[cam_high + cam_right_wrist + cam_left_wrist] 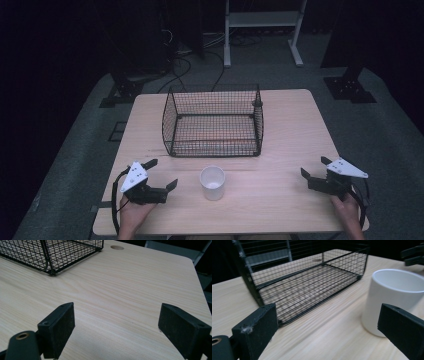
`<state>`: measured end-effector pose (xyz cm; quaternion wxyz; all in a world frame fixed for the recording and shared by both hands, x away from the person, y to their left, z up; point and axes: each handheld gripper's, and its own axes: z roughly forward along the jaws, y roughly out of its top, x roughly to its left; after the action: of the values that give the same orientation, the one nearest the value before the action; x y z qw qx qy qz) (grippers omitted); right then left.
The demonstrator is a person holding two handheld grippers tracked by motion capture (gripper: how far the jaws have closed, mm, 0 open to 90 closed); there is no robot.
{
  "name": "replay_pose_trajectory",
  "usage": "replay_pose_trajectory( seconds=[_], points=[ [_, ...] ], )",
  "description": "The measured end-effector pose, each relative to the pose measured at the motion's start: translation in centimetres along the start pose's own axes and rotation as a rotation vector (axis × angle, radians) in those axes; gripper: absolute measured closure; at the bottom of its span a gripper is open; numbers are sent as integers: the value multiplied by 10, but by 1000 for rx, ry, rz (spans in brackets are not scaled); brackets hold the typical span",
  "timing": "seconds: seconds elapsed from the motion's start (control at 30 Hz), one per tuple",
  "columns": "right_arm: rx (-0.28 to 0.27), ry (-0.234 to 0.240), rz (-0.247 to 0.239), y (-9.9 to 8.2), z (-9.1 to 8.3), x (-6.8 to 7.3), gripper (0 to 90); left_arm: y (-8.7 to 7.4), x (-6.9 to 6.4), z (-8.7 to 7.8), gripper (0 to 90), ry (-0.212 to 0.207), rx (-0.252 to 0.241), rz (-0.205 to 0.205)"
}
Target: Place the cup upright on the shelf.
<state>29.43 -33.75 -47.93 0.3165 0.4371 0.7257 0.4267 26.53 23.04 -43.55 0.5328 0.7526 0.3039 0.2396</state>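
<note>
A smooth, glossy white cup [212, 182] at lower centre stands on a pale matt wood-grain table [280, 130]; the basket [212, 122] above is thin black wire mesh.

Dim dark room, grey carpet floor [75, 150], white metal stand [262, 30] at 12 o'clock, cables [190, 62] at 11 o'clock, light wooden tabletop [280, 145]

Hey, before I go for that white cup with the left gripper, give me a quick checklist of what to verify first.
1. Left gripper open wide: ok.
2. White cylindrical cup upright on the pale wooden table: ok.
3. Cup free of contact, between the grippers: ok.
4. Cup empty: ok, judging from the high view.
5. Black wire mesh basket empty and open-topped behind the cup: ok.
6. Right gripper open, clear of the cup: ok.
</note>
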Motion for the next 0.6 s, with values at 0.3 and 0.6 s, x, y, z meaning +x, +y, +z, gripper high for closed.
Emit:
replay_pose_trajectory(
  seconds=[0.3,0.6],
  points=[
    [0,-2,0,0,0,0,131,10,-8,2,23,-56,10,22],
    [1,-2,1,0,0,0,131,20,-16,6,23,-95,10,42]
  ],
)
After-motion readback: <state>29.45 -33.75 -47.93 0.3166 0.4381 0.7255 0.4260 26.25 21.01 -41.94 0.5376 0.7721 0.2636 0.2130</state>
